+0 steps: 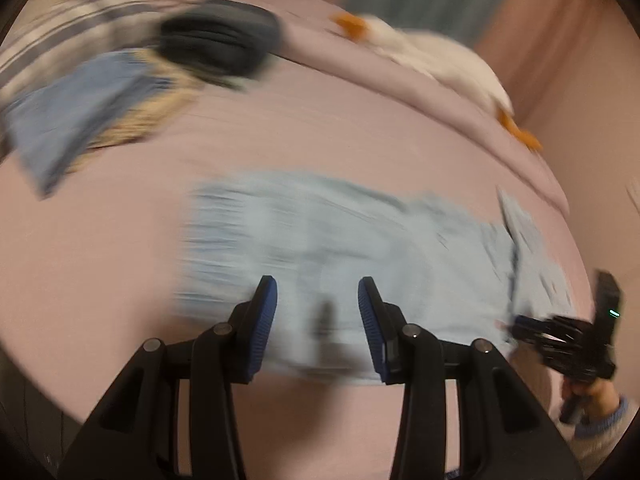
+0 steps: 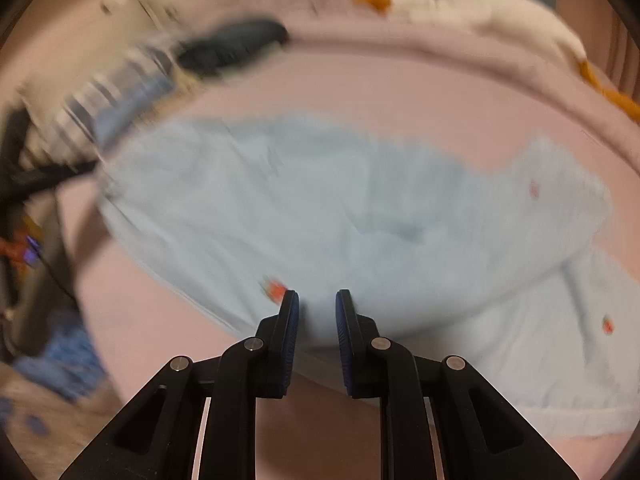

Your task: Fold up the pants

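The pants (image 2: 352,216) lie flat in the middle of the pink bed (image 1: 120,260). They look soft, light and floppy. Grab an edge. The left gripper (image 1: 317,292) and right gripper (image 2: 317,300) are both spread, holding nothing.

Pale blue pants (image 2: 360,208) w/ red-orange dots ahead of claw; pink sheet (image 1: 360,128); striped cloth (image 1: 60,36) far left.
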Motion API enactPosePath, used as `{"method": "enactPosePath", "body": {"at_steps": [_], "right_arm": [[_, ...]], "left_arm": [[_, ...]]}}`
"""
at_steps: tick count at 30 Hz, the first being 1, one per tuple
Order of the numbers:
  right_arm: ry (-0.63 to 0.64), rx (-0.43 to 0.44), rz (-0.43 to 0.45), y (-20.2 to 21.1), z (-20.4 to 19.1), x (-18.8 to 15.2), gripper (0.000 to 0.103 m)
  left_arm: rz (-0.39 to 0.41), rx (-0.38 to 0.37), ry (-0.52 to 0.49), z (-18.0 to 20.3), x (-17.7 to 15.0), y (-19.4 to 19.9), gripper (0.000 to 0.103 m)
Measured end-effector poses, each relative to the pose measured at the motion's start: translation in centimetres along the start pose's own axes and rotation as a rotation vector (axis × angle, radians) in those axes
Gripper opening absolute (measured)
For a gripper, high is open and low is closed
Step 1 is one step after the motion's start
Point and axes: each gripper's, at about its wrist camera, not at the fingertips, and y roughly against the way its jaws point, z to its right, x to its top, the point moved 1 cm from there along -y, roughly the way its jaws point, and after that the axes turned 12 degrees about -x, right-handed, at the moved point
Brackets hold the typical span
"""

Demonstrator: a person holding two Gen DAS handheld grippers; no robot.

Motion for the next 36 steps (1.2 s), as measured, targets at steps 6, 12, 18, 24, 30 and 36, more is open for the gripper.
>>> {"method": "enactPosePath", "body": {"at_steps": [6,12,18,24,30,36], "right_arm": [[-0.138,0.129,0.027,1.6,3.1,1.0,0.019],[-0.466,-0.053,0.032,1.3,13.7,6.4,0.047],[-0.641,-0.142,-0.104,-5.4,19.5,12.8,0.047],[-0.645,-0.222,-0.214,-10.5,19.4,15.7,0.039],[-0.683,-0.184,-0.122,-7.8,20.2,14.4,0.004],[-0.792,-0.049,0.221,5.1,21.6,8.2,0.005]], "left_arm": [[-0.166,-0.072,-0.178,5.7,-1.5,-6.1,0.042],[-0.250,-0.240,-0.292,11.8,-1.6,-9.7,0.042],[-0.351,-0.333,-0.383,16.6,-2.5,-14.1,0.042],[-0.411,-0.338,-0.434,18.5,-4.3,-17.0,0.038],[-0.412,-0.349,-0.448,18.6,-4.8,-16.8,0.011],[-0.398,-0.342,-0.534,20.7,-6.6,-16.3,0.010]]}}
